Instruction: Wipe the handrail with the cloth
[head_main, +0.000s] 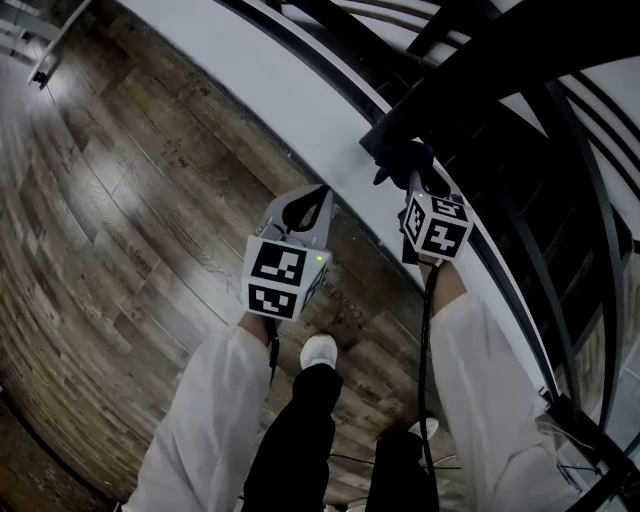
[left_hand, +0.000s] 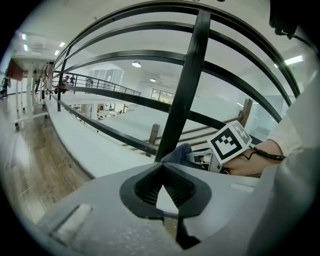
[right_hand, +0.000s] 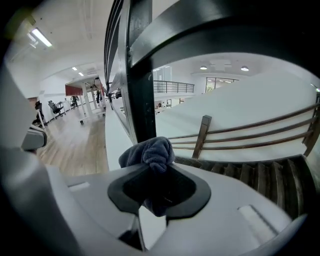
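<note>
Wood floor (head_main: 120, 200) runs under your shoes (head_main: 318, 350), and a white ledge (head_main: 260, 70) curves along its edge.

Your left claw (left_hand: 162, 167) is closest to you. Its jaws are pressed tip to tip and hold nothing. It hangs over the ledge, beside your right claw (right_hand: 155, 167).

Your right claw is squeezed tight on the cloth (right_hand: 150, 152). The cloth is dark blue and bunched into a ball. One lump pokes out past the jaw tips and the rest is packed in between them. From your head view the cloth (head_main: 400, 158) sits right at the thick black handrail (head_main: 500, 70). I can't tell if it touches yet.

Some things could go wrong from here. Only a small lump of cloth sticks out, so the hard jaw tips might scrape the rail if you push hard. If the cloth snags when you drag it, it could pull loose. Then it might fall over the edge, and you'd have trouble getting it back.

A black post (right_hand: 140, 90) stands straight up just behind the cloth. It will stop a long slide, so you'd have to lift around it. More thin black bars (left_hand: 150, 55) curve above, so there isn't much room.

Past the rail, wooden steps (right_hand: 260, 172) with a wooden side rail (right_hand: 240, 135) drop away below. Far off is a bright hall with chairs (right_hand: 52, 107) and ceiling lights (right_hand: 40, 37).
</note>
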